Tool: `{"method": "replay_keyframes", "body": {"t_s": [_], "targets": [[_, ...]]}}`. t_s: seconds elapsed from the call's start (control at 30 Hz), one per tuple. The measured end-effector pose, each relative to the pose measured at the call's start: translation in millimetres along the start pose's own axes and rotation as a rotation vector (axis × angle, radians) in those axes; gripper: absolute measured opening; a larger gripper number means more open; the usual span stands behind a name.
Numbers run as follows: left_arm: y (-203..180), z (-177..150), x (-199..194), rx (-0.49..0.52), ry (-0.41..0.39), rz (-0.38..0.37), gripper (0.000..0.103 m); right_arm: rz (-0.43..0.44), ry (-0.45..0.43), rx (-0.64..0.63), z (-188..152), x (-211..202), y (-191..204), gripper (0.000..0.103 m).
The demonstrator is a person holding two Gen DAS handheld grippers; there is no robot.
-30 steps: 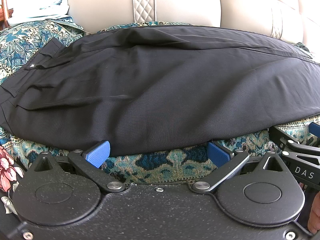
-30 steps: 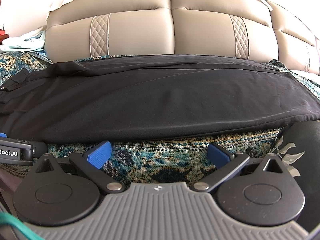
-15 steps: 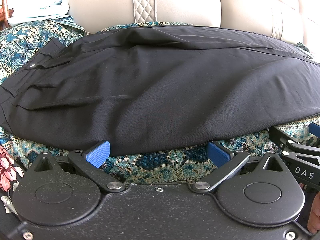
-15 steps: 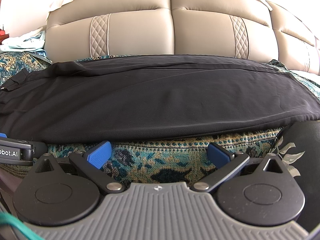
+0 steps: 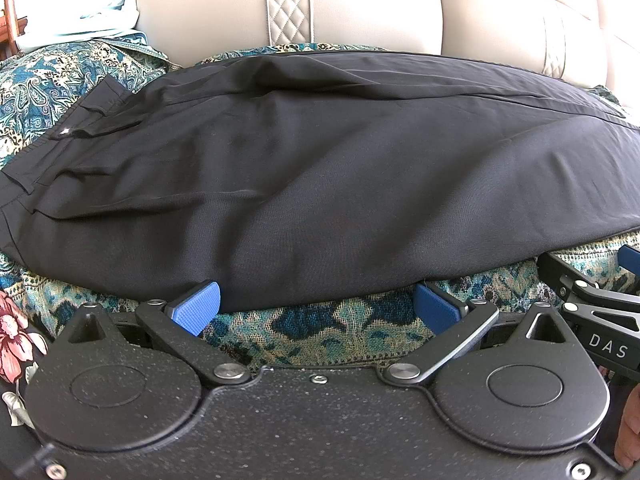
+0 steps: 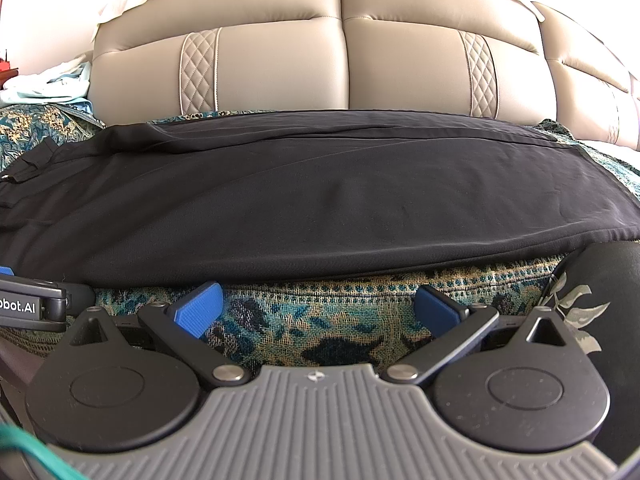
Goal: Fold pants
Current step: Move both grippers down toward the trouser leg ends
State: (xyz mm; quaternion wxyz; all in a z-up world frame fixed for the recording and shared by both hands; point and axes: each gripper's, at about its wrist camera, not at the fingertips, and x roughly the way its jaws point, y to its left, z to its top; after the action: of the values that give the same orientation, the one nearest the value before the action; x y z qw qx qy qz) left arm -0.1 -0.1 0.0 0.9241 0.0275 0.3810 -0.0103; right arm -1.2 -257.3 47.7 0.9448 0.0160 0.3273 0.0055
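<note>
Black pants (image 5: 320, 168) lie lengthwise across a patterned teal cover (image 5: 320, 324) on a sofa seat, waistband at the left, legs stacked one on the other. In the right wrist view the pants (image 6: 320, 208) run the full width. My left gripper (image 5: 316, 306) is open at the near hem edge, its blue pads just touching or tucked under the cloth. My right gripper (image 6: 320, 304) is open over the cover, a little short of the pants' near edge. Each gripper shows at the side of the other's view.
The beige leather sofa back (image 6: 340, 60) rises behind the pants. Pale blue cloth (image 5: 92, 16) lies at the far left. A dark cushion with a leaf print (image 6: 592, 300) sits at the right. A floral fabric (image 5: 16, 336) is at the near left.
</note>
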Motion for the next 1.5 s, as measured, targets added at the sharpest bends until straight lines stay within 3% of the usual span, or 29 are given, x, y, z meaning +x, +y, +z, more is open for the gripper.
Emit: {"method": "replay_keyframes", "body": {"t_s": [0.5, 0.67, 0.8, 1.07, 1.27, 1.5], "targets": [[1.2, 5.3, 4.1, -0.023, 0.037, 0.004, 0.103, -0.014, 0.039, 0.035, 7.5, -2.6, 1.9, 0.103], [5.5, 17.9, 9.5, -0.026, 0.101, -0.015, 0.103, 0.004, 0.140, 0.102, 11.4, 0.9, -7.8, 0.103], [13.5, 28.6, 2.7, -0.034, 0.109, -0.055, 0.103, 0.016, 0.240, 0.148, 21.8, 5.6, -16.6, 0.103], [22.5, 70.3, -14.7, -0.047, 0.018, -0.071, 0.103, -0.030, 0.178, 0.107, 66.8, -4.9, -14.7, 0.103], [34.4, 109.3, -7.6, -0.071, -0.014, -0.037, 0.103, -0.039, 0.131, 0.073, 104.3, 5.8, -9.0, 0.103], [51.1, 144.1, 2.8, -0.075, -0.041, 0.006, 0.103, -0.048, 0.117, 0.038, 124.0, 17.7, -4.5, 0.103]]}}
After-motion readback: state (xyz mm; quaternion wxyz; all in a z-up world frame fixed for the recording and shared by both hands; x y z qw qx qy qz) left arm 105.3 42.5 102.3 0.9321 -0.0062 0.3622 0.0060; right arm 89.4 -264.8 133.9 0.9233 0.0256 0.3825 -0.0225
